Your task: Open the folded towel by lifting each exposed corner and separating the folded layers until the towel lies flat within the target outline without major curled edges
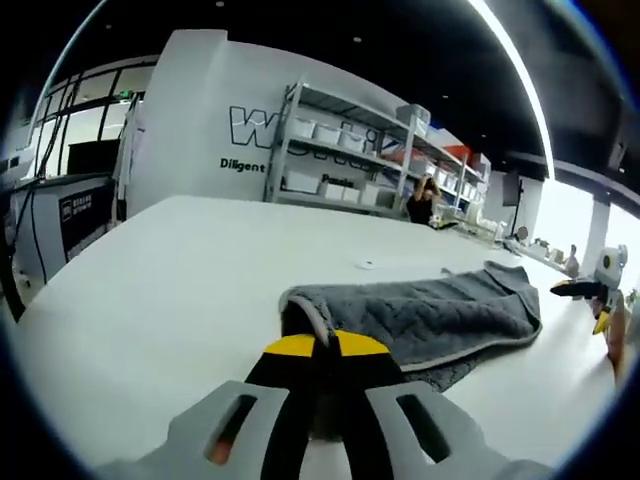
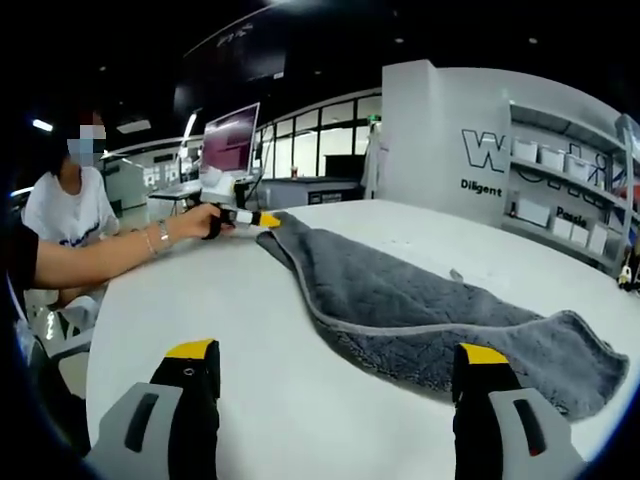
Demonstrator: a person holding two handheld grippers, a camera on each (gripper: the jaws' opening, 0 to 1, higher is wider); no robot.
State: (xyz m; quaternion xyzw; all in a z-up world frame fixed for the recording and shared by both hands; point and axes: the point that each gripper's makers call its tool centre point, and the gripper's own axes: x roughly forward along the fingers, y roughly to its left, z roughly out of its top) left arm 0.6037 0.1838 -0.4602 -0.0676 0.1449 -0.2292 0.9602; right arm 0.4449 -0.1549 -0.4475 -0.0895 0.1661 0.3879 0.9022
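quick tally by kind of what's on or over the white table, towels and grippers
grey towel: 1
grippers: 2, left gripper shut on the towel corner, right gripper open
total: 3, on the white table

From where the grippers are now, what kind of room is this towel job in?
Probably an open-plan lab or workshop: a large white table holding the grey towel, metal shelving stacked with bins, lettering on the wall, and a monitor.

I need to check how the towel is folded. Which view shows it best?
The right gripper view: the grey towel lies across the table unobstructed. In the left gripper view, the towel shows foreshortened, its near corner pinched behind the left gripper.
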